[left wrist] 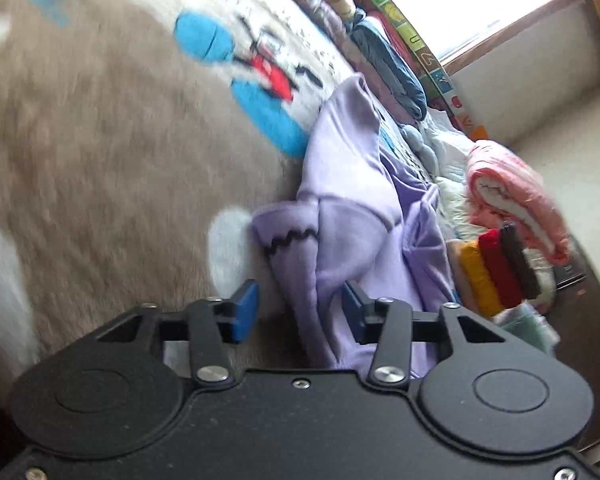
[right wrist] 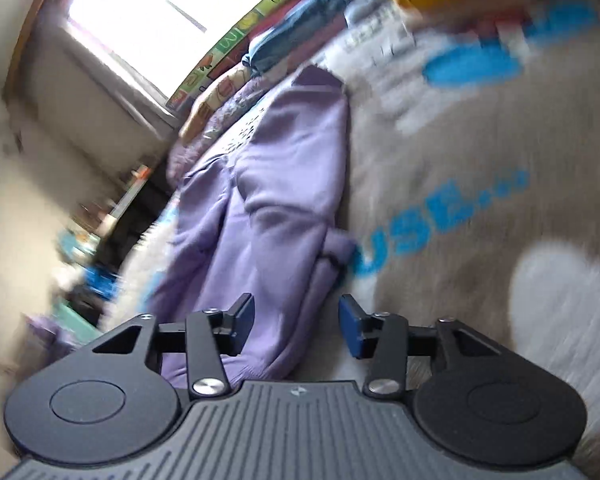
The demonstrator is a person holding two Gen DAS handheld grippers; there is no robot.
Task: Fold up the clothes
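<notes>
On the bed: a crumpled lilac cotton garment is lying across a fuzzy tan blanket with blue lettering and a cartoon print.
Left gripper pose: the black left gripper with blue pads is pointing forward and somewhat downward over the blanket, its view tilted so the window sits at the upper right.
Left jaws: they are standing apart; a fold of the lilac garment is passing between them, and the blue pads are not pressing on it.
Right gripper pose: the black right gripper with blue pads and a ribbed grey body is angling down toward the blanket as well, its view rolled the opposite way, with the window at the upper left.
Right jaws: they are parted too; the near end of the garment is lying between them, close to the left pad, with no pinch visible.
Garment position: it is stretching away from both grippers toward the bed's far edge, one end with a black zigzag line bunched near the left gripper.
Surroundings: a folded pink and white blanket and a stack of yellow, red and dark brown folded cloths are resting just beside the garment; a rolled blue-grey cloth is lying farther off.
Image quality: both views are blurring with motion.
</notes>
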